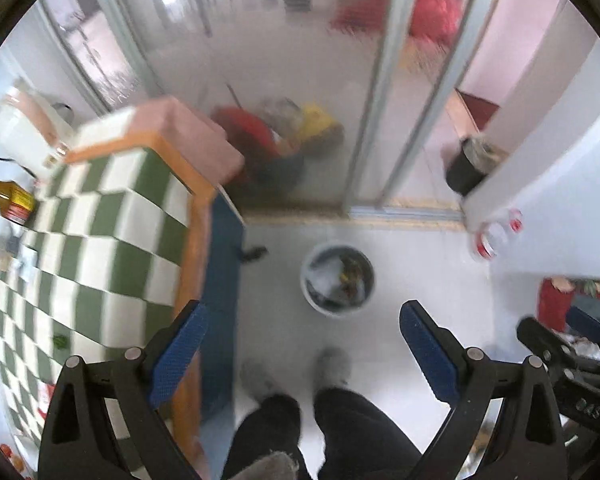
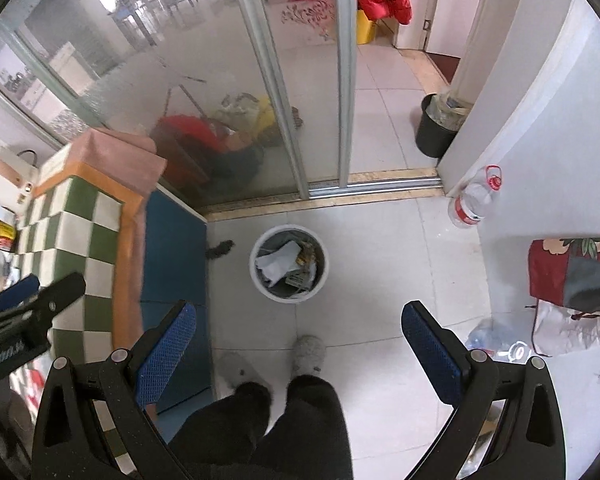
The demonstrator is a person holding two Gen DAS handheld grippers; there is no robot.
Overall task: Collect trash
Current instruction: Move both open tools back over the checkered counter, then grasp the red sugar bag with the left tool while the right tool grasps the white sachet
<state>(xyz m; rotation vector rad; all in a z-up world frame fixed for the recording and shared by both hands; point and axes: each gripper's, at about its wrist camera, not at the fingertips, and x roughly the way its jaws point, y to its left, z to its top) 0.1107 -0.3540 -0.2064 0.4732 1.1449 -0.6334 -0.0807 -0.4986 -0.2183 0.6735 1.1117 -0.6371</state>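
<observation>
below, both grippers hang above the floor with jaws spread wide and nothing held: the left gripper (image 1: 300, 344) and the right gripper (image 2: 300, 344). the white trash bin (image 2: 288, 265), holding crumpled paper, stands on the pale tiles near the blue cabinet (image 2: 176, 248), just ahead of grey slippers (image 2: 307, 352).

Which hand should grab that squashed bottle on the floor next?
Probably the right. The right gripper is open and empty, and the crushed bottle lies on the floor tiles just beside its right finger. The left gripper, also open, hangs by the checkered table, on the far side from it.
</observation>
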